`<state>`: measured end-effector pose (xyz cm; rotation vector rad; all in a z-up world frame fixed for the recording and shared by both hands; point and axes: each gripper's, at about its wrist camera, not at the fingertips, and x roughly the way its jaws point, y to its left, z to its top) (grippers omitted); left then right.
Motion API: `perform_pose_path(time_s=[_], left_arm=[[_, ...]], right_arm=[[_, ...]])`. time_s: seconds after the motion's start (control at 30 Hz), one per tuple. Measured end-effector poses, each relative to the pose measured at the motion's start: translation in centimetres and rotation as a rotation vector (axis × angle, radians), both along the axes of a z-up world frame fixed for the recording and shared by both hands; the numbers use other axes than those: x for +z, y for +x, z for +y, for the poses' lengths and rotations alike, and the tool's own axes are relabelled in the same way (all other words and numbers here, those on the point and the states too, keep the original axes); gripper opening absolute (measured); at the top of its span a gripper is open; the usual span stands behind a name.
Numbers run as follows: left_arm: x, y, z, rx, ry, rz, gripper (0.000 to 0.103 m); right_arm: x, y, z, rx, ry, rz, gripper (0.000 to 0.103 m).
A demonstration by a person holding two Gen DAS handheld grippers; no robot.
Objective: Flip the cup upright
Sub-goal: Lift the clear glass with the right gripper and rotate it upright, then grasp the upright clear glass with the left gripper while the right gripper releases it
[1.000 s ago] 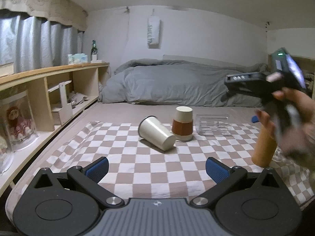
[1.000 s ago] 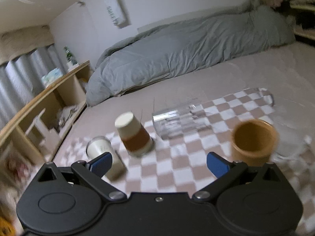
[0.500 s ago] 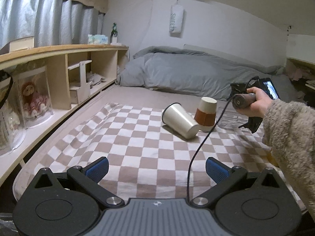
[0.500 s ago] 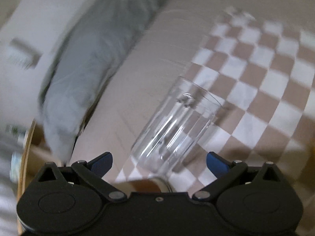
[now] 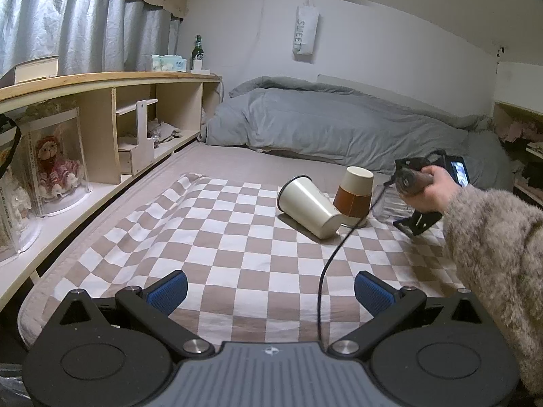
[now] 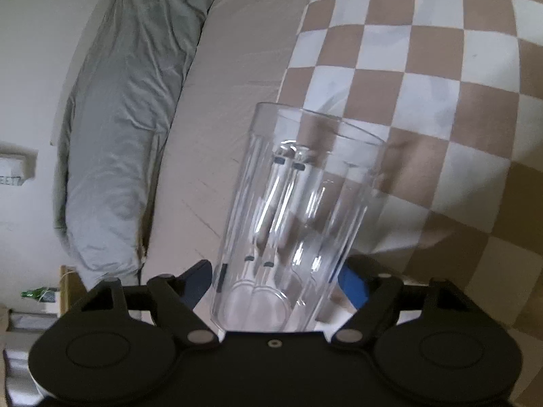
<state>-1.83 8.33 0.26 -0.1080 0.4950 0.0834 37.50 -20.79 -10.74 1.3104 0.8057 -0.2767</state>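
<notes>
A clear ribbed plastic cup [image 6: 295, 217] lies on its side on the checkered cloth [image 6: 424, 68]. My right gripper [image 6: 276, 285] is rolled sideways and straddles the cup's base, one blue pad on each side; the pads look close to the walls, not clearly pressing. In the left wrist view the right gripper [image 5: 415, 200] is at the far right, over the clear cup [image 5: 390, 203]. My left gripper [image 5: 269, 288] is open and empty near the cloth's front edge. A cream cup [image 5: 309, 207] lies on its side mid-cloth. A cream-and-brown cup [image 5: 354, 193] stands upside down beside it.
A grey duvet [image 5: 339, 129] lies along the back of the bed. A wooden shelf [image 5: 101, 129] with boxed dolls runs along the left. A black cable [image 5: 336, 264] hangs from the right gripper across the cloth.
My right gripper has rolled over, dropped to the clear cup and moved its fingers around the cup's base. My left gripper has pulled back and turned left.
</notes>
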Motion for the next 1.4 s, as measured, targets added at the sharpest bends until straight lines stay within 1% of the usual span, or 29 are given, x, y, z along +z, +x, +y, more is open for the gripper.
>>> perform_pose_path(time_s=[0.03, 0.1, 0.17, 0.27, 0.33, 0.47, 0.6, 0.67, 0.8, 0.93, 1.1, 1.23, 1.3, 1.33, 1.37, 1.4], left_arm=[[0.0, 0.0, 0.0, -0.001, -0.003, -0.003, 0.103], [0.1, 0.0, -0.2, -0.004, -0.007, -0.009, 0.103], [0.2, 0.0, -0.3, -0.006, -0.013, -0.016, 0.103], [0.4, 0.0, -0.6, -0.013, -0.022, -0.027, 0.103], [0.5, 0.0, -0.7, -0.018, -0.028, -0.036, 0.103], [0.7, 0.0, -0.9, -0.023, -0.037, -0.046, 0.103], [0.7, 0.3, -1.1, -0.027, -0.048, -0.042, 0.103], [0.7, 0.5, -1.2, -0.036, -0.055, -0.039, 0.103], [0.8, 0.9, -1.6, -0.061, -0.072, -0.032, 0.103], [1.1, 2.0, -1.7, -0.094, -0.124, -0.014, 0.103], [1.9, 4.3, -2.3, -0.173, -0.166, 0.022, 0.103], [2.9, 7.1, -3.5, -0.250, -0.146, 0.021, 0.103], [3.2, 9.2, -4.2, -0.296, -0.144, 0.034, 0.102], [3.2, 10.1, -4.6, -0.313, -0.144, 0.043, 0.102], [3.1, 11.3, -5.0, -0.328, -0.144, 0.056, 0.102], [3.0, 12.4, -5.5, -0.341, -0.143, 0.071, 0.102]], right_arm=[[-0.1, -0.2, -0.2, 0.017, -0.002, -0.009, 0.081], [0.4, -0.6, -0.4, 0.072, -0.038, -0.011, 0.081], [0.9, -0.9, -0.6, 0.140, -0.075, -0.001, 0.081], [1.6, -1.5, -0.9, 0.237, -0.098, 0.024, 0.081], [2.4, -2.1, -0.6, 0.310, -0.141, 0.027, 0.080], [4.3, -3.9, 0.5, 0.468, -0.246, -0.001, 0.080], [5.5, -6.7, 1.5, 0.615, -0.326, -0.034, 0.079], [5.5, -8.0, 2.0, 0.683, -0.345, -0.038, 0.079], [5.2, -11.0, 2.1, 0.810, -0.348, -0.041, 0.079], [5.1, -13.5, 2.4, 0.935, -0.357, -0.073, 0.079], [4.8, -14.8, 1.8, 1.018, -0.373, -0.115, 0.080], [4.8, -15.3, 1.9, 1.026, -0.399, -0.129, 0.080], [5.1, -15.9, 1.6, 1.027, -0.440, -0.154, 0.081], [5.1, -15.9, 1.4, 1.027, -0.457, -0.164, 0.082], [5.3, -16.1, 1.2, 1.024, -0.472, -0.175, 0.087], [5.5, -16.3, 1.0, 1.022, -0.482, -0.194, 0.090]])
